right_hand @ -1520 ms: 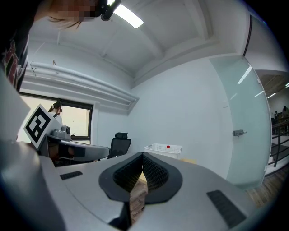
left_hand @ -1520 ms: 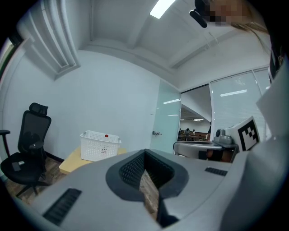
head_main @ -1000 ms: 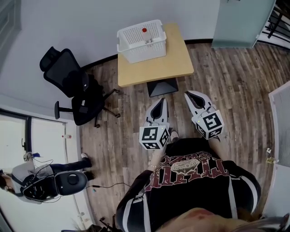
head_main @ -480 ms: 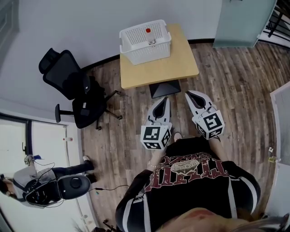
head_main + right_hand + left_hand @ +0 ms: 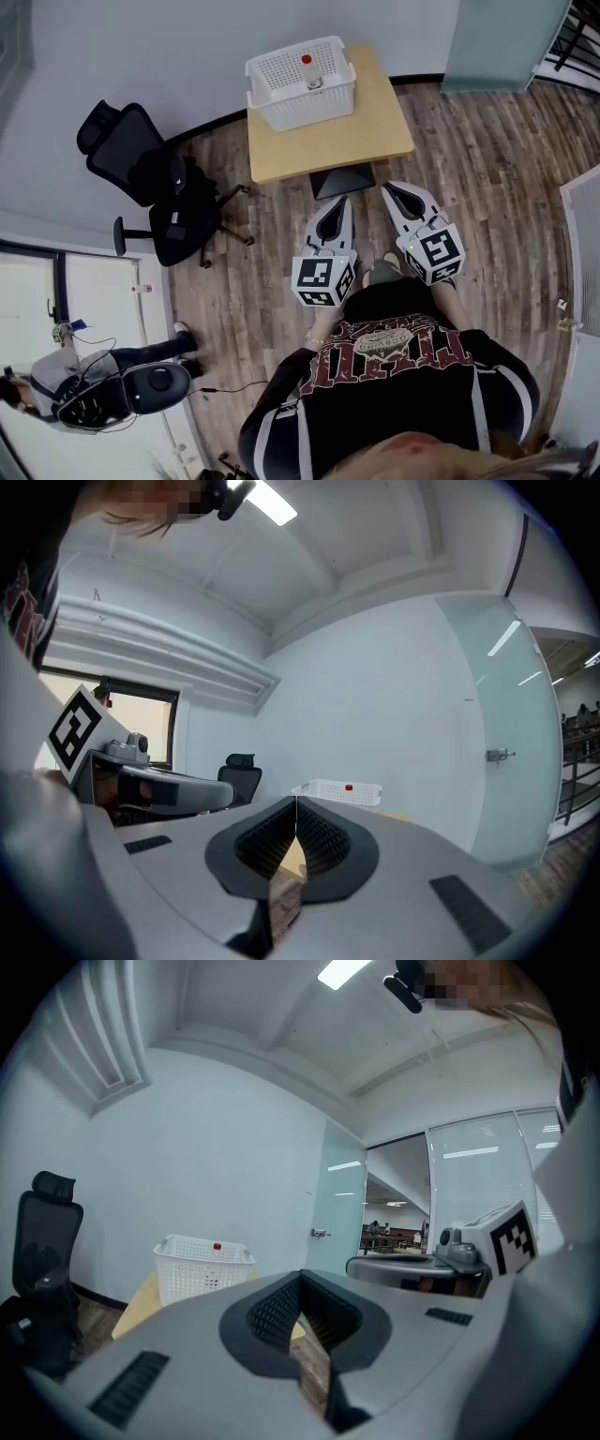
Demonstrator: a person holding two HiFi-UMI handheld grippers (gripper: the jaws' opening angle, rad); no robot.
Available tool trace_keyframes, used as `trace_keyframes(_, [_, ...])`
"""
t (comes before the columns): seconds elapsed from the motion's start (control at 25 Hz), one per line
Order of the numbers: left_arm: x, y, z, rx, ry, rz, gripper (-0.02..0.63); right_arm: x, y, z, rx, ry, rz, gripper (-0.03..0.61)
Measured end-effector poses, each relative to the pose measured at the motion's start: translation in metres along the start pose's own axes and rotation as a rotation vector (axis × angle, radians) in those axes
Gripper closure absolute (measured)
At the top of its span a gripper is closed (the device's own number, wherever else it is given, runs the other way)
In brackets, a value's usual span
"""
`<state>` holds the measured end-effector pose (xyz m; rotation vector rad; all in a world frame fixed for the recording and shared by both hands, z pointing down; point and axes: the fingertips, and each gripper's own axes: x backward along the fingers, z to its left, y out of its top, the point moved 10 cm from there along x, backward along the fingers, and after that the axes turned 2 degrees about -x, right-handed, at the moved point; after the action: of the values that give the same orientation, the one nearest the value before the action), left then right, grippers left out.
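Standing on the wood floor (image 5: 487, 159), facing a small counter (image 5: 328, 141) at 12 o'clock. Carrying the left claw (image 5: 339, 202) and the right claw (image 5: 392, 190) side by side in front of the body, both pointed toward 12 o'clock and stopping just short of the near edge of the counter. Clenched, both of them, as read in their own views: pads pressed together at the tips, nothing caught between, only floor and a bit of counter showing through the gap lower down. Touching nothing at all. Nearest to the dark base (image 5: 342, 180) under the counter, yet apart from it. Farther at 12 o'clock, on the far half of the counter, a white basket (image 5: 281, 89) with a small red-capped bottle (image 5: 307, 64) upright inside. At 10 o'clock, a black office chair (image 5: 141, 169), well apart from the counter. At 8 o'clock, far off, another person (image 5: 47, 389) beside a grey and black device. Judged as an approach only, with no grasp made yet. To reach into the basket: come closer, lift over the rim, release the pads first.
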<state>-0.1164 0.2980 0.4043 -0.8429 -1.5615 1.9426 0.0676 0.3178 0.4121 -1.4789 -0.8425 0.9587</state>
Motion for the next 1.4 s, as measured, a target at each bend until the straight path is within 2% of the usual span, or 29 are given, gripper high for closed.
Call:
trace_keyframes(0.36, [-0.016,0.004,0.015,0.0,0.031,0.006,0.566,-0.025,0.002,-0.009,-0.003,0.04,0.011,0.561])
trace_keyframes(0.72, [-0.046,0.003,0.022,0.017,0.051,0.018,0.566,-0.049,0.002,-0.037,-0.006,0.069,0.024,0.561])
trace_keyframes(1.4, [-0.108,0.031,0.041,0.019,0.129,0.002,0.566,-0.109,0.03,-0.091,0.014,0.171,0.022,0.561])
